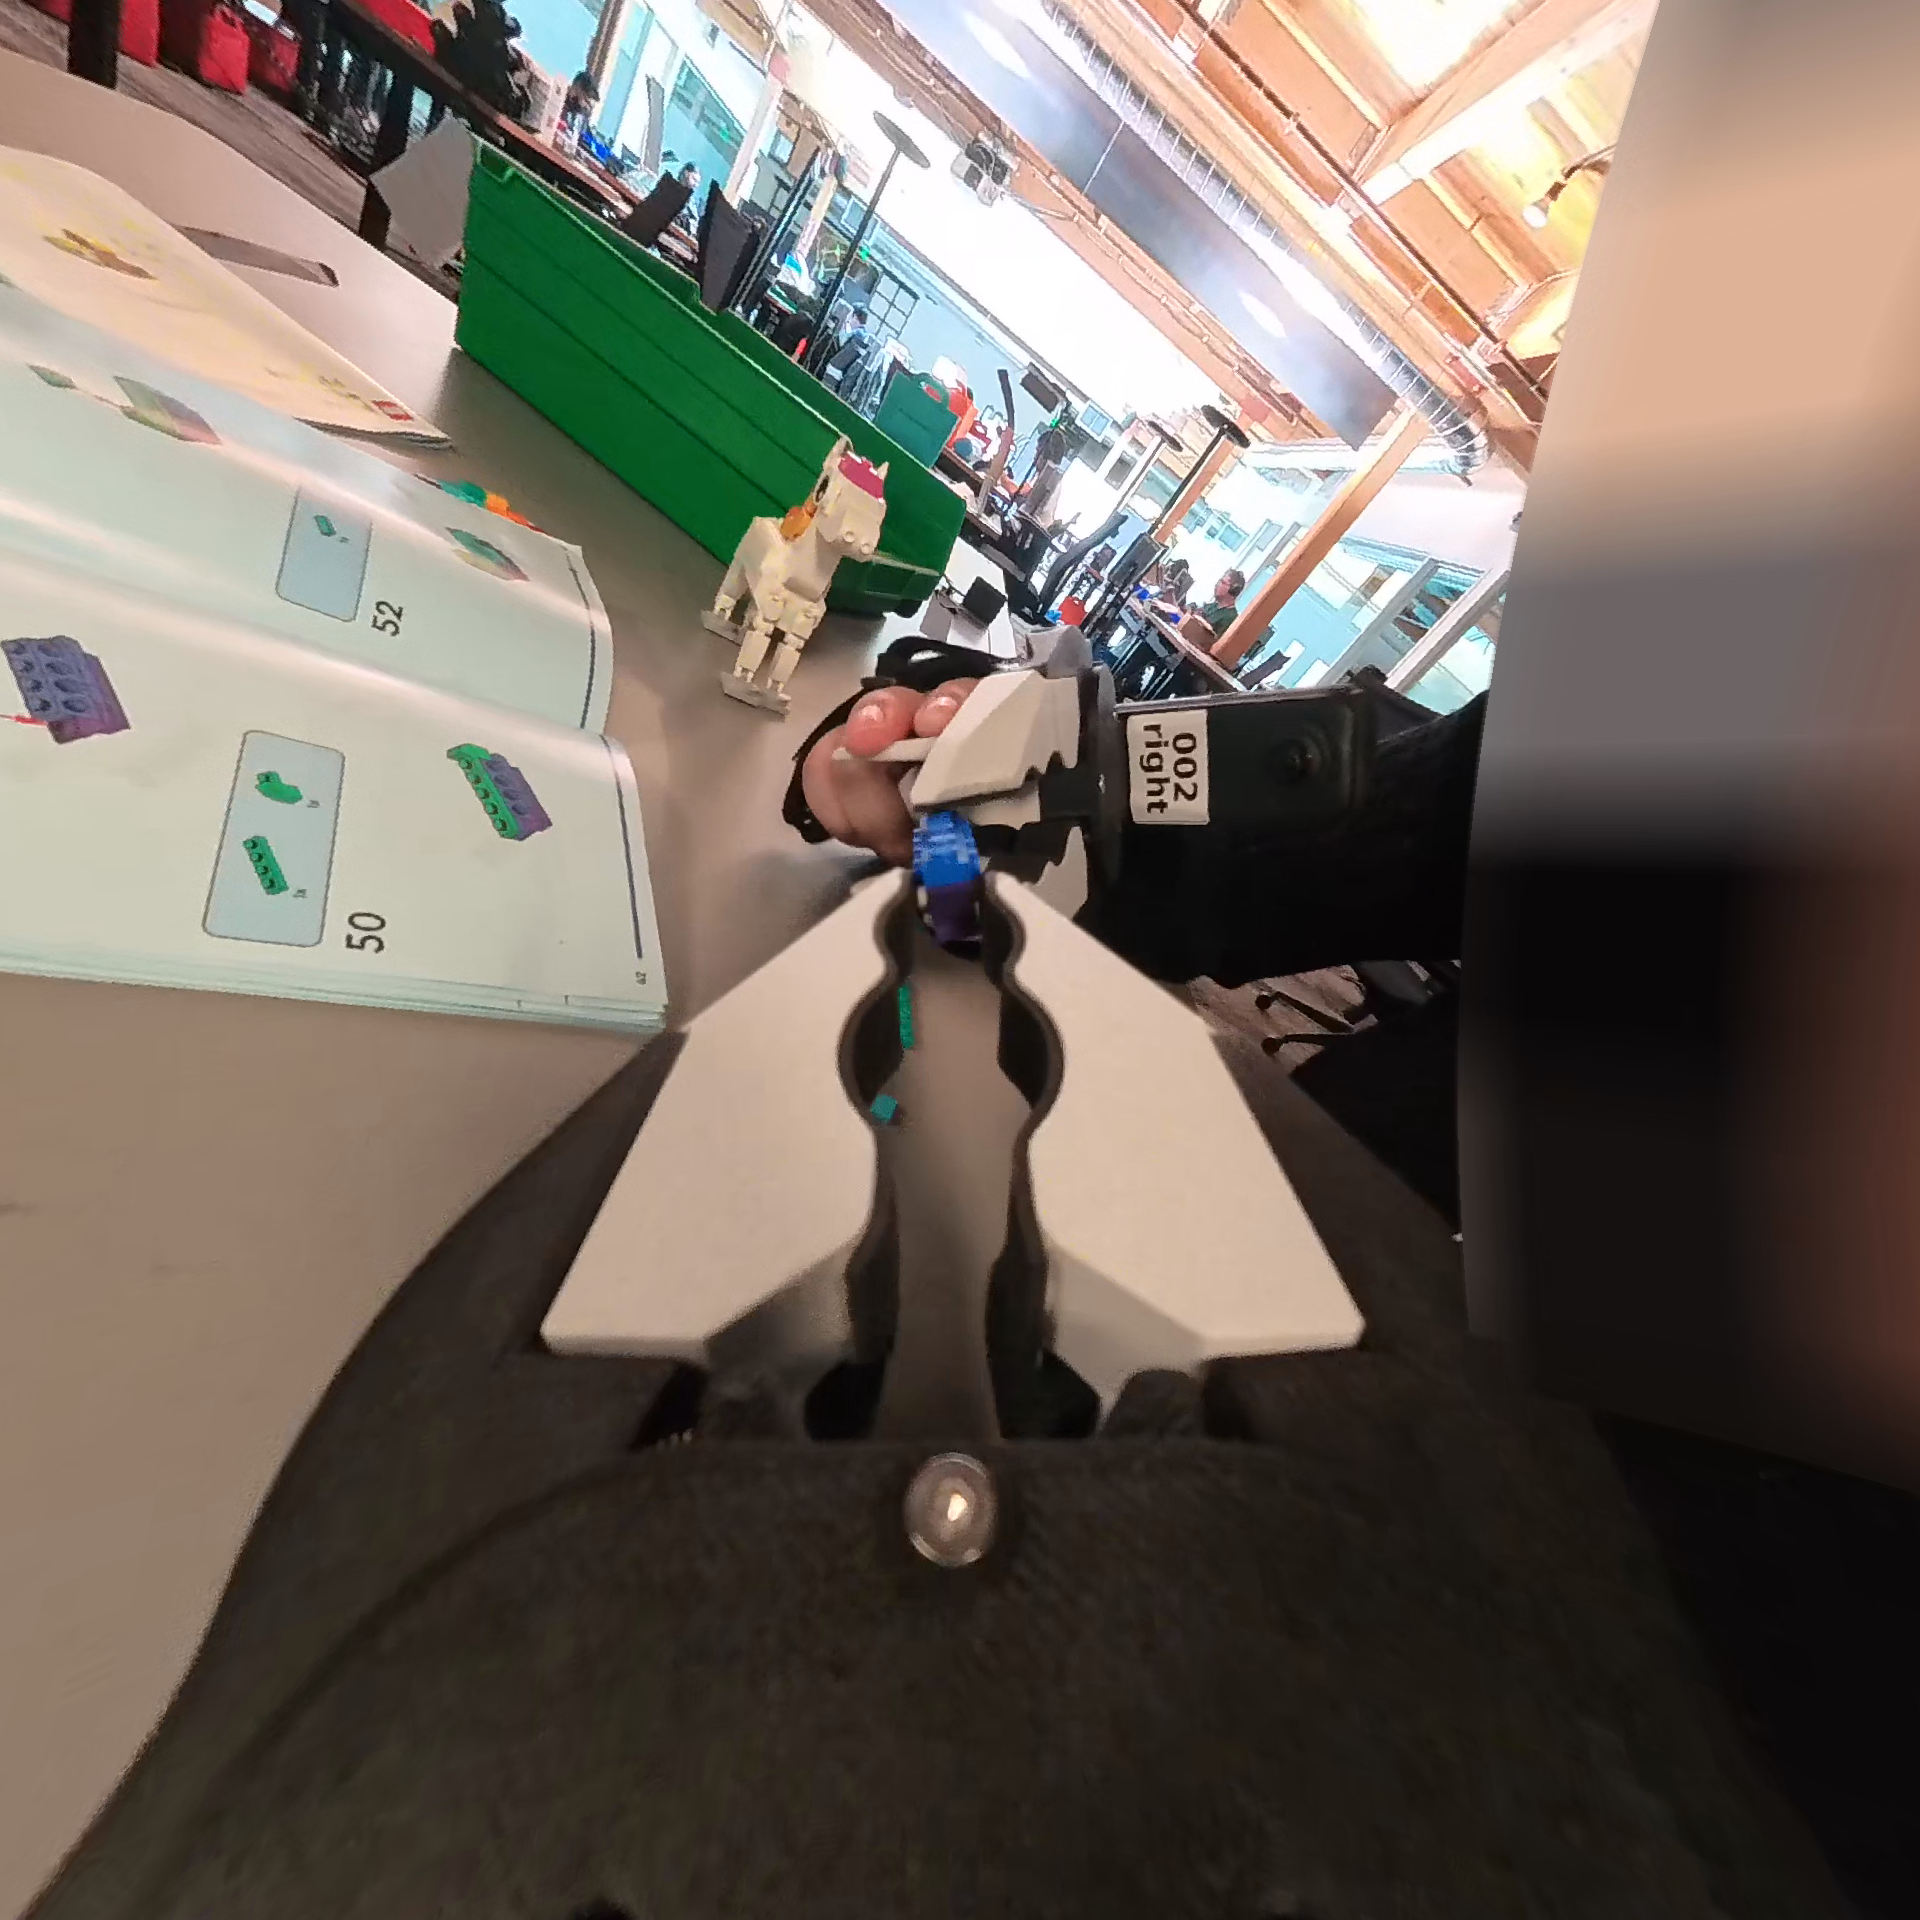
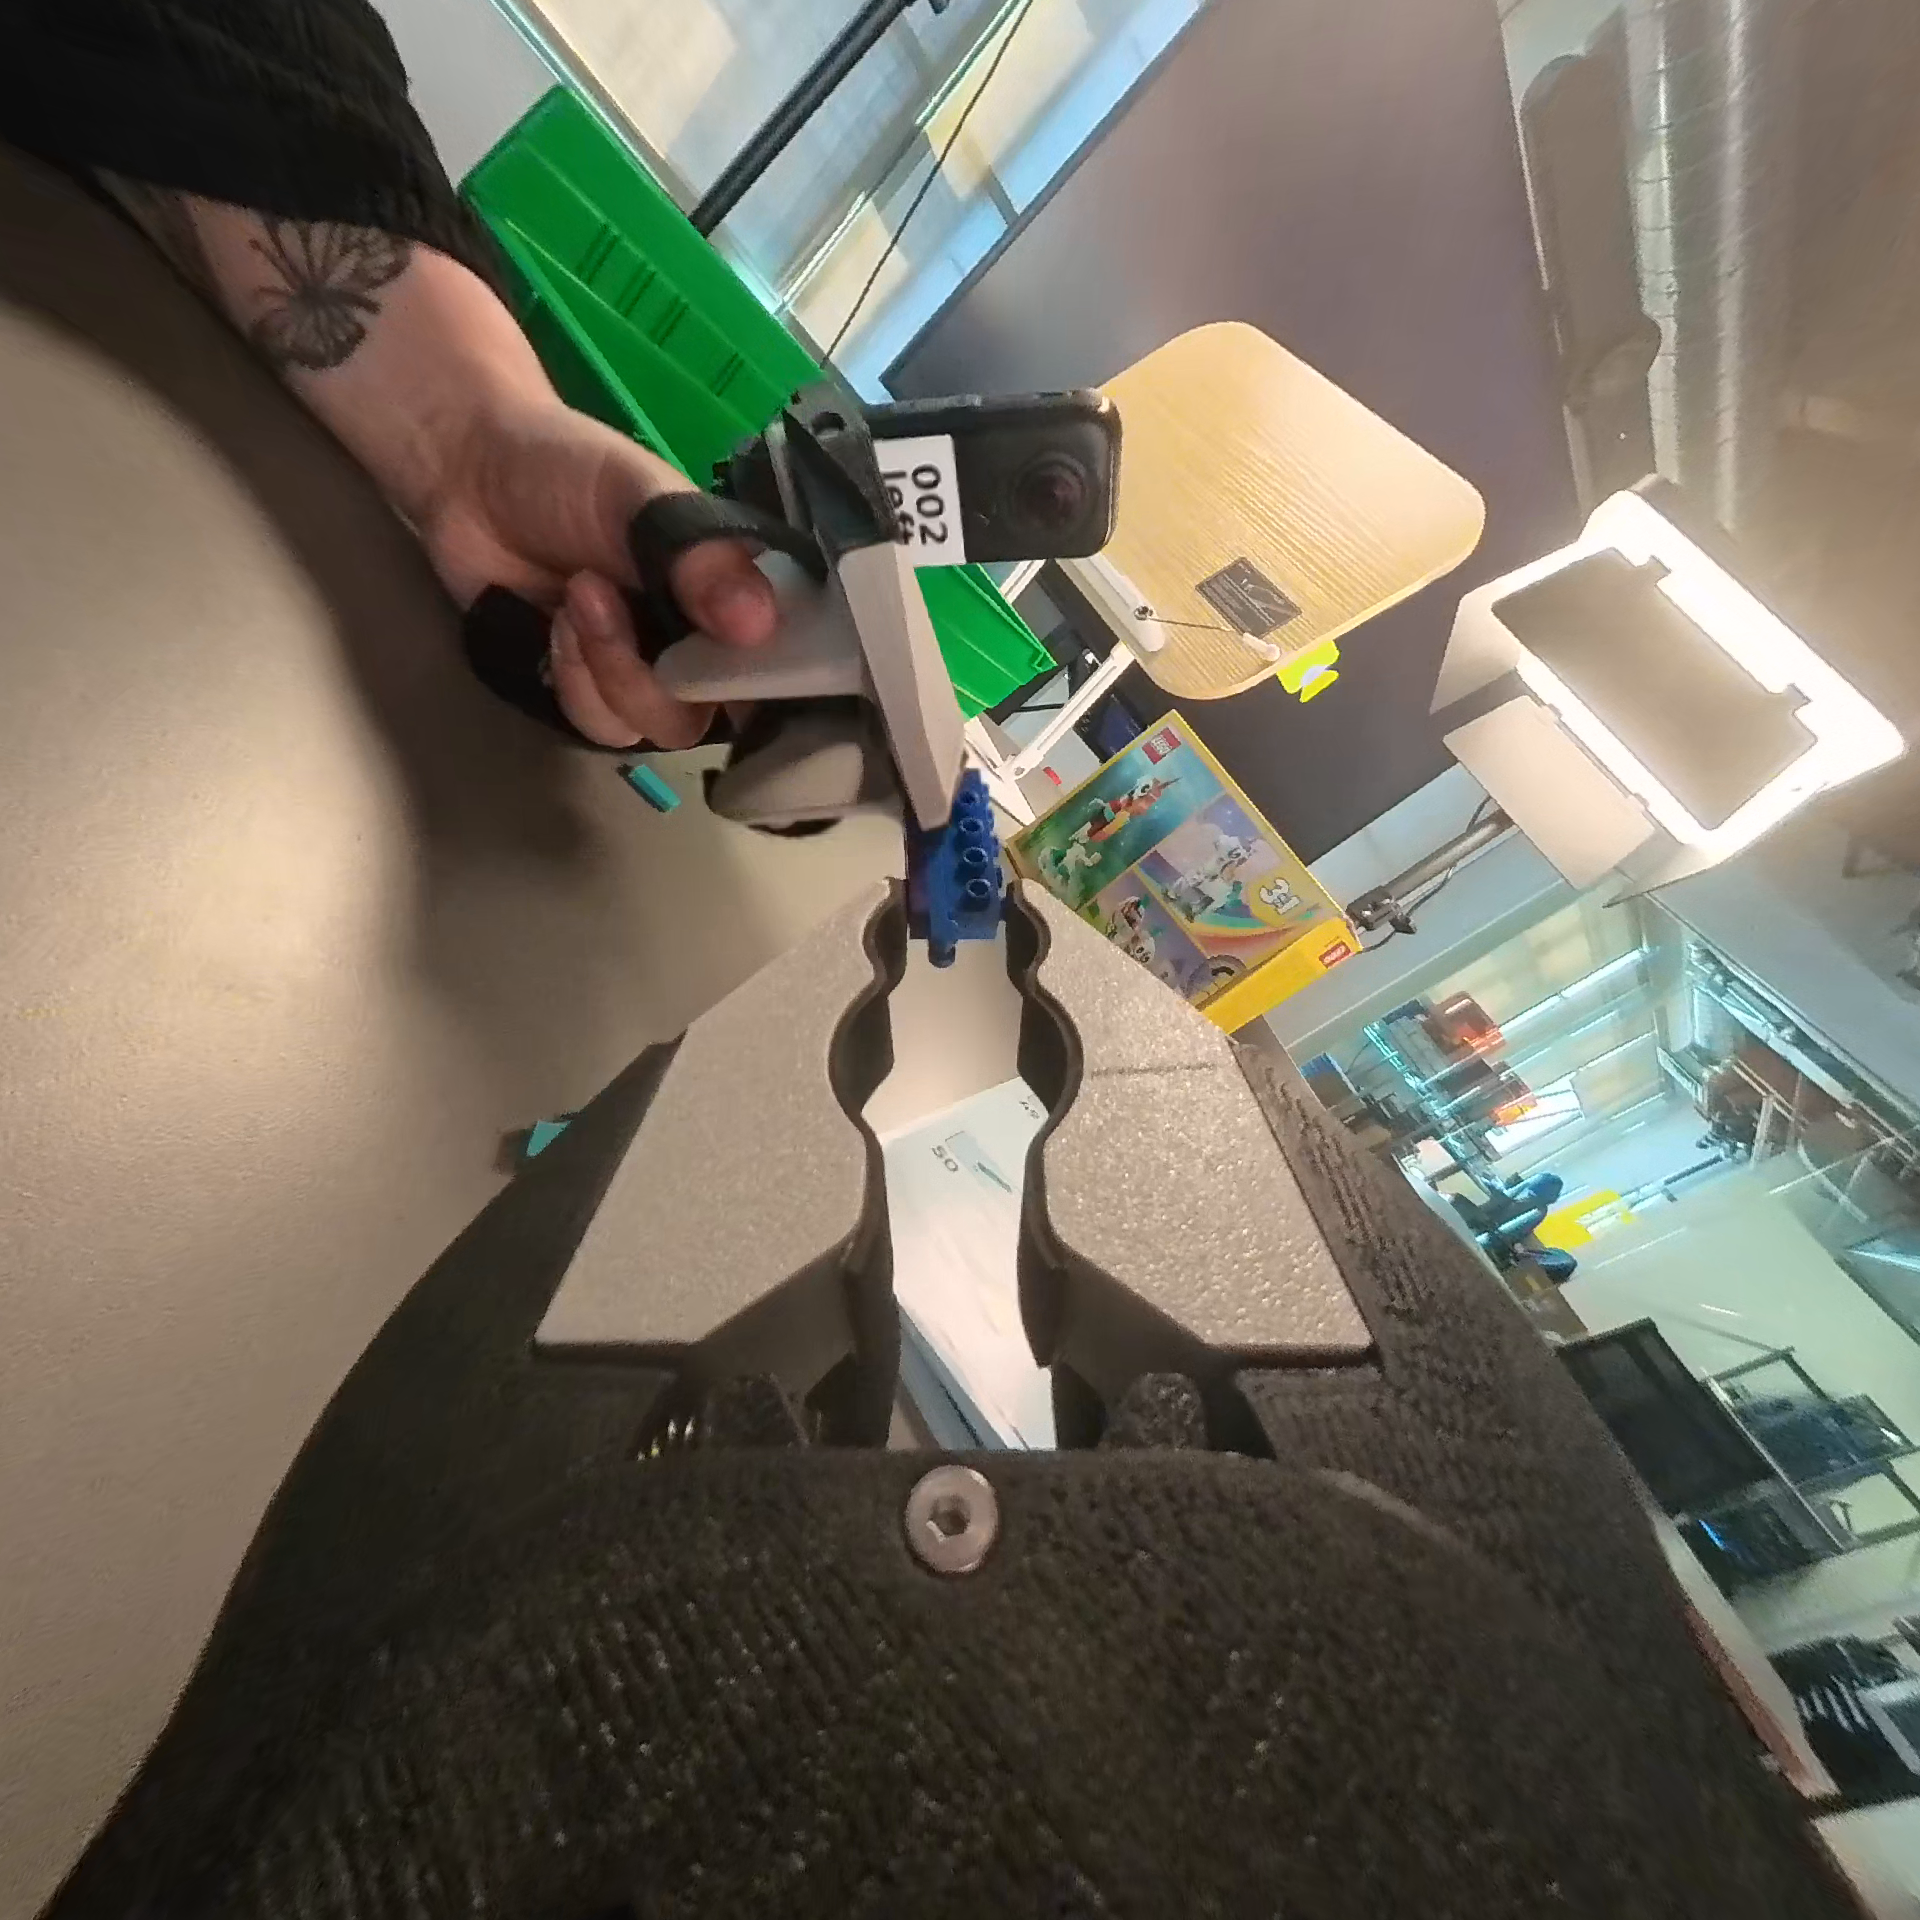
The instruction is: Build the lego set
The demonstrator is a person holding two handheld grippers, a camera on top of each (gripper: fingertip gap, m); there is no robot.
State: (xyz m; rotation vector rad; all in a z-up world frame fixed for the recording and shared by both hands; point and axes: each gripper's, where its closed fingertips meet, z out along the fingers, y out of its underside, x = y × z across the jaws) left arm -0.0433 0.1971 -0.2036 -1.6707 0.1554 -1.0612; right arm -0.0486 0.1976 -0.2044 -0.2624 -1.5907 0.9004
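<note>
Both claws meet tip to tip above the grey table [image 1: 312, 1195]: the left gripper [image 1: 948, 902] is closed to a narrow gap on the purple end of a small brick stack [image 1: 948, 883], and the right gripper [image 2: 954, 914] pinches the blue end of that same stack [image 2: 961, 862], so the piece hangs between them, clear of the tabletop. In the left wrist view the right gripper [image 1: 961, 821] comes in from the right with a person's hand [image 1: 873, 774] around it. An open instruction booklet [image 1: 312, 727] lies to the left. Beyond it stands a white brick horse [image 1: 795, 582] just in front of a green bin [image 1: 665, 353]. 2 small teal pieces [image 1: 894, 1060] lie on the table below the left fingers [image 1: 769, 1122]. In the right wrist view, a yellow set box [image 2: 1174, 873] stands behind the stack.
</note>
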